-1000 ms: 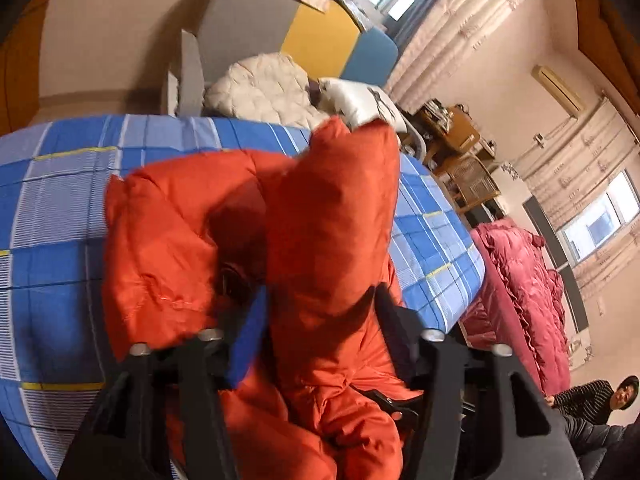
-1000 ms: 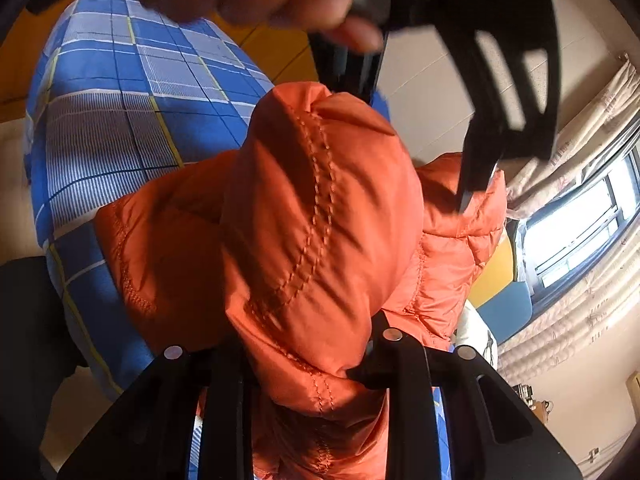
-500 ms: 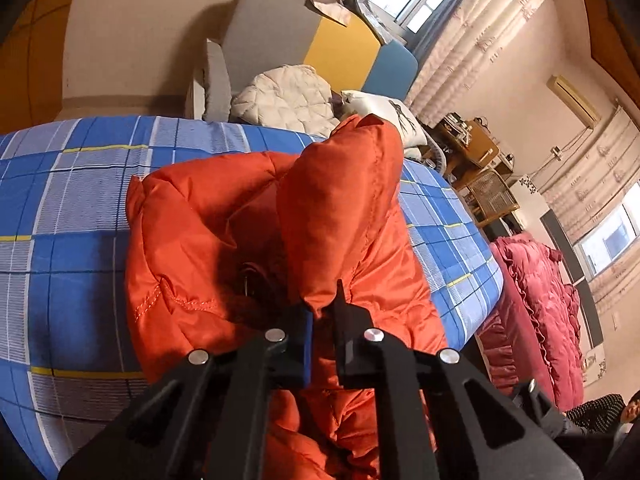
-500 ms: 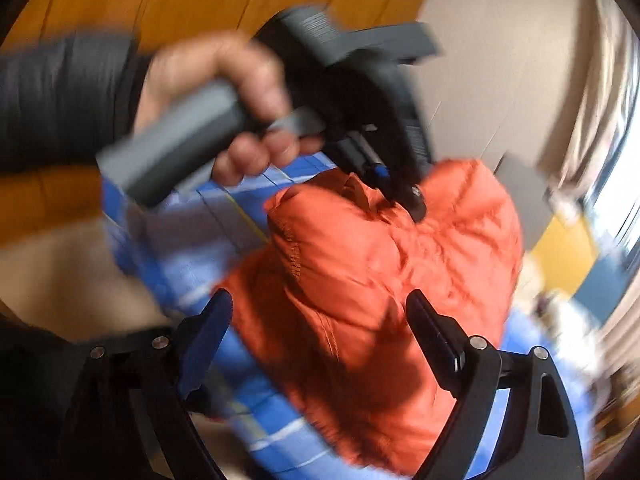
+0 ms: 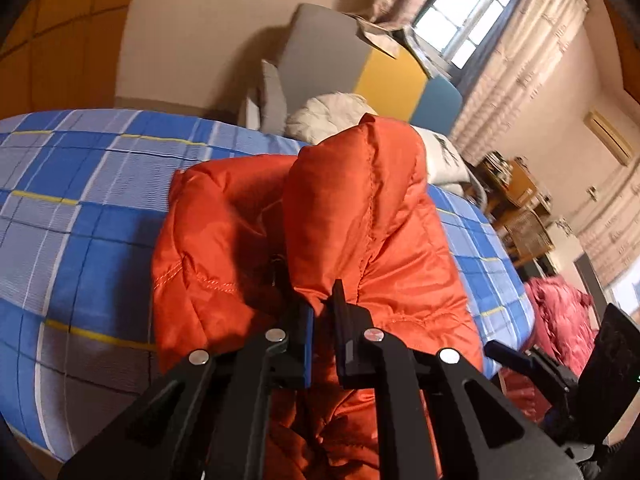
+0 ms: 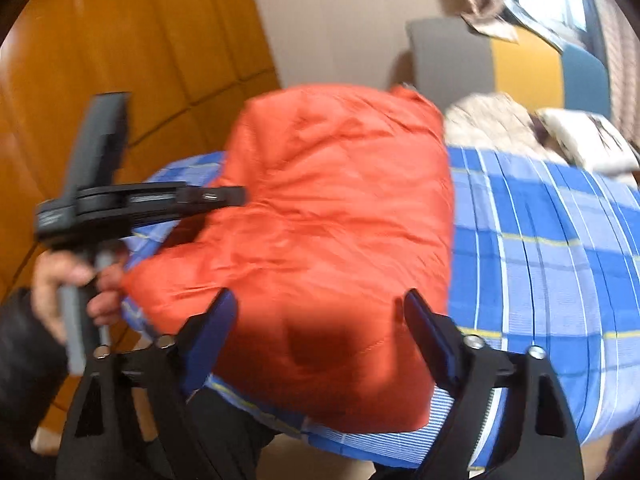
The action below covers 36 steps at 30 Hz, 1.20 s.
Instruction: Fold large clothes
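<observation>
1. The right view is blurred; the jacket's (image 6: 340,240) near edge is hidden behind the right gripper (image 6: 320,312), and stitching is hard to make out.
2. The jacket lies bunched on the blue plaid bed (image 5: 80,208).
3. The left gripper (image 5: 322,312) pinches a jacket fold, narrower than a second ago.
4. The right gripper, earlier clamped on the jacket, is spread and closing, with the jacket seen between its fingers, untouched.

The puffy orange quilted jacket (image 5: 360,216) is slick, faintly glossy nylon with stitched seams — under it a matt blue-checked woven cotton bedsheet (image 5: 80,208). Far left, glossy orange wooden wall panels (image 6: 120,40); both black grippers look matt plastic.
</observation>
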Motion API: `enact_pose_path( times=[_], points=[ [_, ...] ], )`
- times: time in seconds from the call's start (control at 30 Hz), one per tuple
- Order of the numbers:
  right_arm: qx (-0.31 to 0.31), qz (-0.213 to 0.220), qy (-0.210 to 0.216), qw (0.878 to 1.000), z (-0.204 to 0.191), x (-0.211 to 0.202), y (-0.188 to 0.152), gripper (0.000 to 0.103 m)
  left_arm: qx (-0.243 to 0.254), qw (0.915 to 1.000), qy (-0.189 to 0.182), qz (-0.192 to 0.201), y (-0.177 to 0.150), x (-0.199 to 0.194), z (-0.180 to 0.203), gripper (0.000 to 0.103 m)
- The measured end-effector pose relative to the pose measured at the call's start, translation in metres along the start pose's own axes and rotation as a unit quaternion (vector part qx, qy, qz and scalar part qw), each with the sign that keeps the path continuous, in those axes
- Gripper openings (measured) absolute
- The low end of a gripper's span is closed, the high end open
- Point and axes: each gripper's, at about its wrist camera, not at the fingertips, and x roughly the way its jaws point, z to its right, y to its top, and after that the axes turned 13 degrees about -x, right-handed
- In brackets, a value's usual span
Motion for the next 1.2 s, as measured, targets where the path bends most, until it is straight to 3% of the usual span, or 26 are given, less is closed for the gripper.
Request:
enact_pose_path(
  times=[0.3, 0.5, 0.73, 0.83, 1.0, 1.2],
  points=[
    [-0.031, -0.021, -0.038, 0.999, -0.022, 0.021, 0.000, 0.079, -0.001, 0.9976, 0.066, 0.024, -0.019, 0.010, -0.019, 0.006],
    [-0.039, -0.036, -0.034, 0.998, -0.029, 0.026, 0.003, 0.080, 0.003, 0.9947, 0.099, 0.030, -0.029, 0.020, -0.027, 0.003],
    [-0.039, -0.052, -0.022, 0.998, -0.031, 0.023, 0.013, 0.080, 0.003, 0.9928, 0.115, 0.034, -0.030, 0.024, -0.032, 0.001],
    [-0.014, -0.036, -0.006, 0.999, -0.019, 0.014, 0.024, 0.080, 0.003, 0.9929, 0.114, 0.034, -0.030, 0.023, -0.034, 0.001],
    [-0.026, -0.017, -0.026, 0.999, -0.014, 0.016, 0.053, 0.080, 0.010, 0.9926, 0.113, 0.042, -0.033, 0.021, -0.031, 0.001],
    [-0.053, -0.020, -0.048, 0.997, -0.015, 0.045, 0.092, 0.078, 0.015, 0.9919, 0.115, 0.052, -0.037, 0.018, -0.028, 0.000]
  ],
)
